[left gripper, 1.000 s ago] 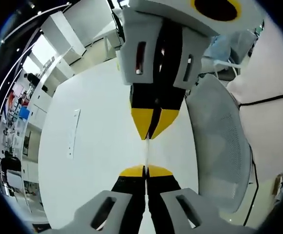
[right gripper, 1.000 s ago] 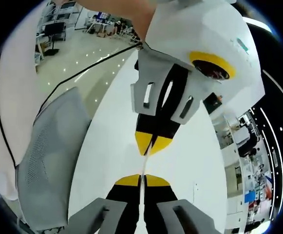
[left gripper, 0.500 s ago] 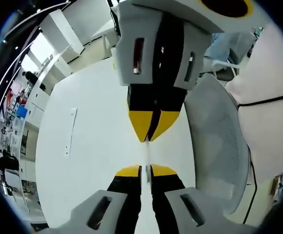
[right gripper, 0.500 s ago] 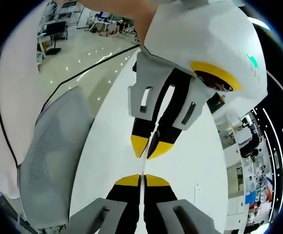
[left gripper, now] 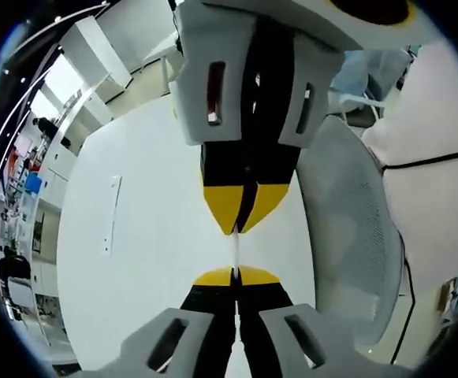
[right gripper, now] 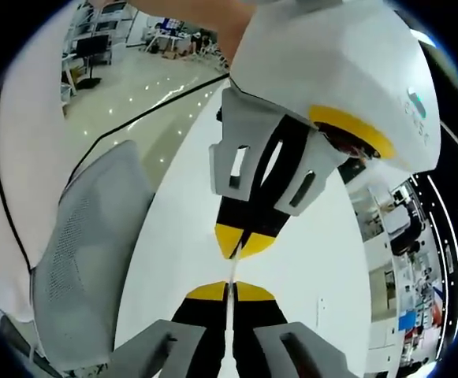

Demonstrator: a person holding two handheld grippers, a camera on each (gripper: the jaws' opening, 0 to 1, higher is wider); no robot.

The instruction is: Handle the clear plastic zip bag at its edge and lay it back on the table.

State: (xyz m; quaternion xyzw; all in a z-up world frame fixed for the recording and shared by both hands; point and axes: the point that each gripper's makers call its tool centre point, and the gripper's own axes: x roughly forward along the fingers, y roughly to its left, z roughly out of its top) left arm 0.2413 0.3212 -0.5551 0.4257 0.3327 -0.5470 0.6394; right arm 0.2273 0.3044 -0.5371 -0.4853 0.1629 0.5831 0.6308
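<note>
White table (left gripper: 150, 260) with a mesh chair (right gripper: 87, 260) beside it. Left gripper (left gripper: 236, 273) and right gripper (right gripper: 230, 288) face tip to tip, both clenched on the bag (left gripper: 236, 250) edge stretched between them above the table.

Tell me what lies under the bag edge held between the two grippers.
Under the thin bag edge, pinched between left gripper and right gripper, lies the white table. The bag's body can't be made out.
</note>
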